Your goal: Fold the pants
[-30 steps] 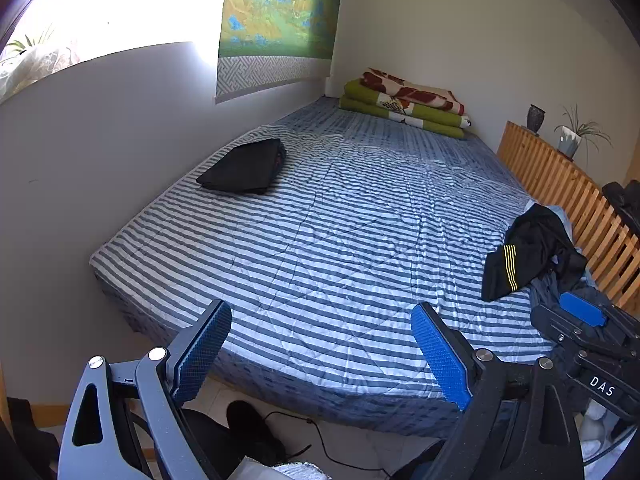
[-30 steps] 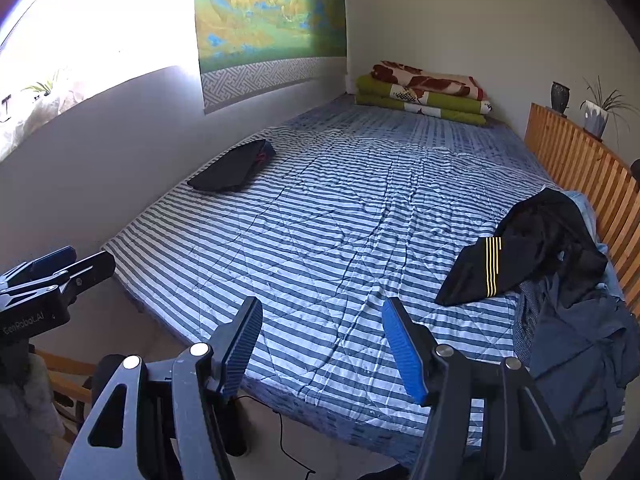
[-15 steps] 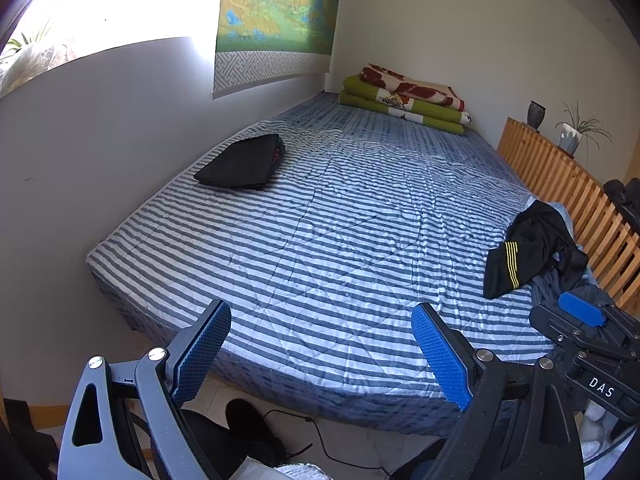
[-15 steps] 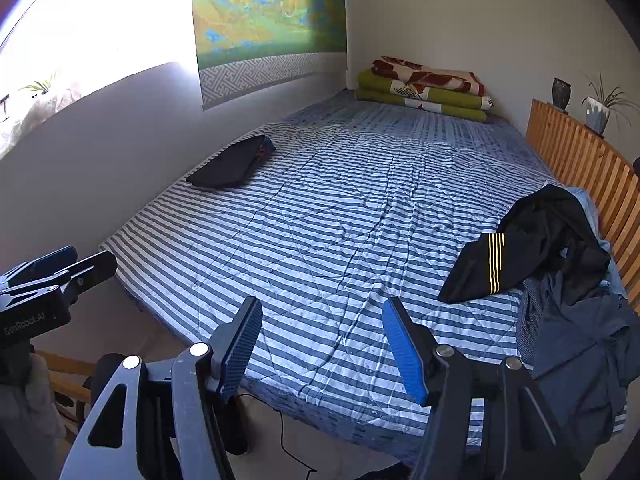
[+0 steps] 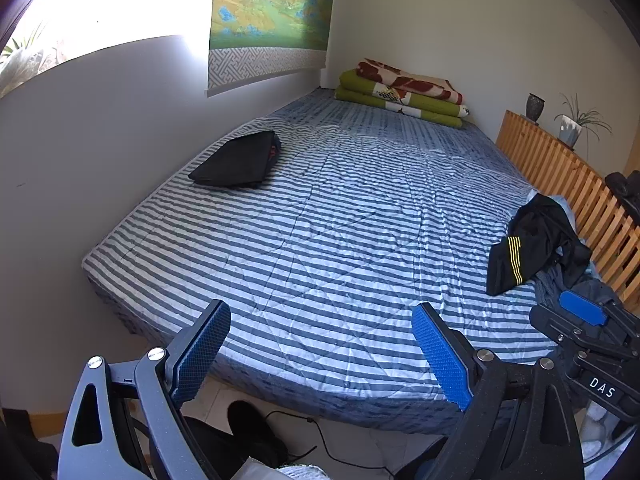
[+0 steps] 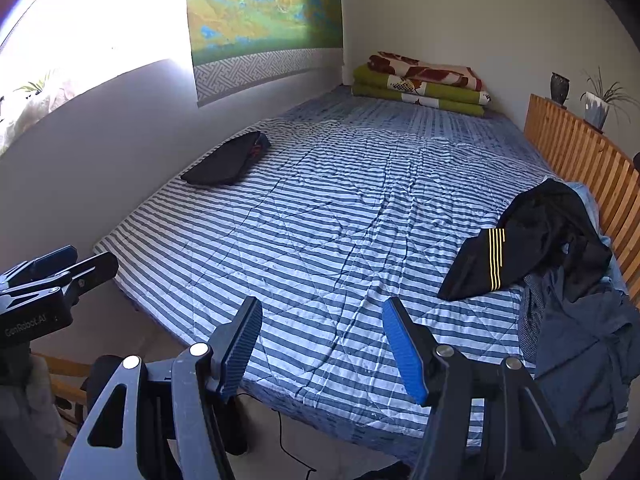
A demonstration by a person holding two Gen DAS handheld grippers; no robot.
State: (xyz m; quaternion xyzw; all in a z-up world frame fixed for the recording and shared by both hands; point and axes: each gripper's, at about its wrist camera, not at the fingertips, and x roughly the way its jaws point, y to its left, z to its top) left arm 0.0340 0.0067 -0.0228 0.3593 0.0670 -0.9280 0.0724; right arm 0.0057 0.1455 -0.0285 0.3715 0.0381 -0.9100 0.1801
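As view eases back from bed [image 5: 320, 240], left tool [image 5: 320, 356] wide, right tool [image 6: 322, 344] wide, both empty.

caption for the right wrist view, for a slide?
Open right gripper faces striped bed; crumpled black pants at right, folded black garment far left.

Your left gripper [image 5: 322, 354] is held off the near edge of the bed [image 5: 320, 240], above the floor, its jaws spread wide with nothing between the blue pads [image 5: 440, 356]. Your right gripper [image 6: 322, 346] sits at the same near edge, level and pointing up the bed, jaws also wide apart and empty. The two are side by side: each camera catches the other gripper's tips at the edge of its view, the right one closer to the bed's right side.
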